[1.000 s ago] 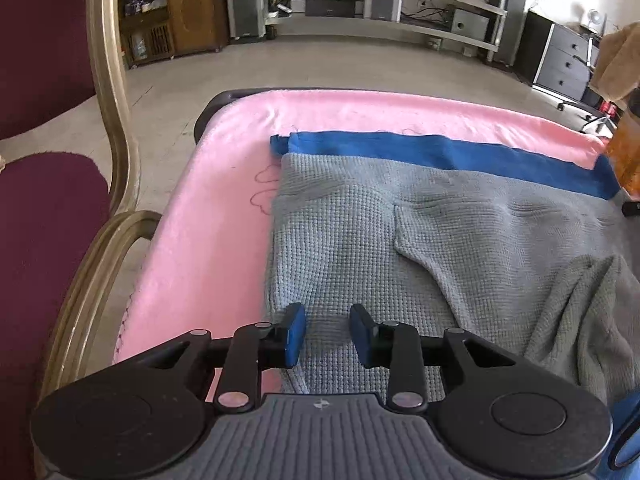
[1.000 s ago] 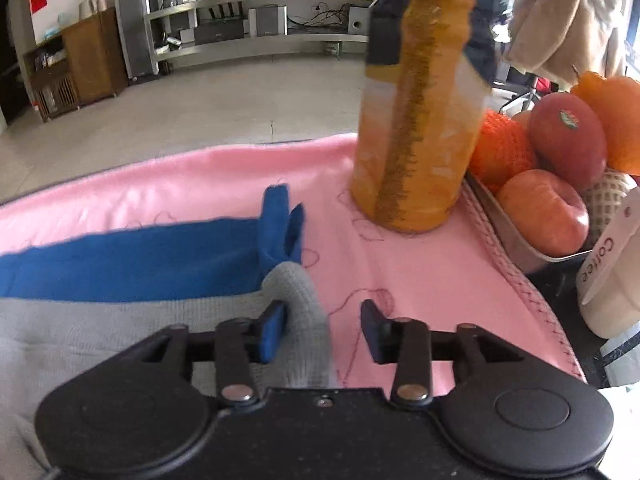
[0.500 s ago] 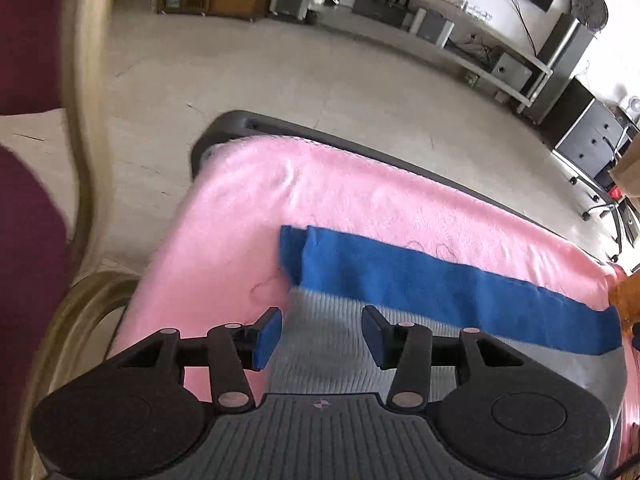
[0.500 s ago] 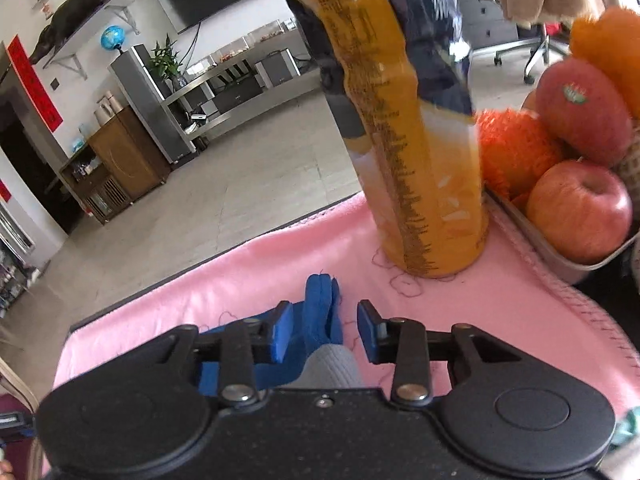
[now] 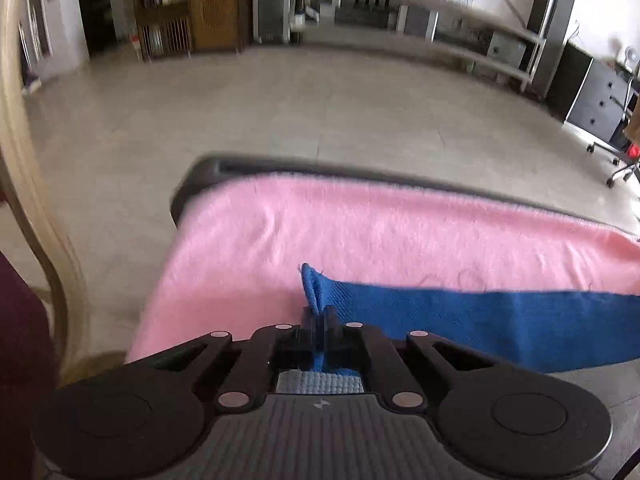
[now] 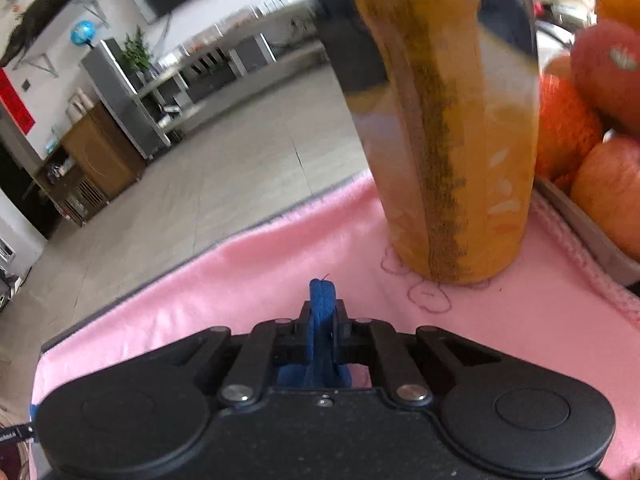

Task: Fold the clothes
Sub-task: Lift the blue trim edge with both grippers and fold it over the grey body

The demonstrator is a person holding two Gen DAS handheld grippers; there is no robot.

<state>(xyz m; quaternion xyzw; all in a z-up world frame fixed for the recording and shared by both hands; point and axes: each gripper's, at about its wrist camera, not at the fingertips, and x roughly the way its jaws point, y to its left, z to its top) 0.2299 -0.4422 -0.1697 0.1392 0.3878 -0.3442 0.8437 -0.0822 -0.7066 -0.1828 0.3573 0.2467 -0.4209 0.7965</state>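
Observation:
A grey knit garment with a blue hem band (image 5: 480,328) lies on a pink blanket (image 5: 360,232) over the table. My left gripper (image 5: 319,320) is shut on the left corner of the blue hem, and a patch of grey knit (image 5: 320,383) shows under the jaws. My right gripper (image 6: 322,316) is shut on the right corner of the blue hem (image 6: 320,292), which sticks up between the fingers. Most of the garment is hidden behind both grippers.
A tall orange bottle (image 6: 452,140) stands on the pink blanket (image 6: 240,272) just ahead and right of my right gripper. A tray of apples and oranges (image 6: 600,184) sits at the far right. A wooden chair frame (image 5: 36,208) is at the left. The table's far edge (image 5: 360,172) drops to the floor.
Both grippers moved forward from the grey knit to the blue hem corners and shut on them. They were open in the earlier frames.

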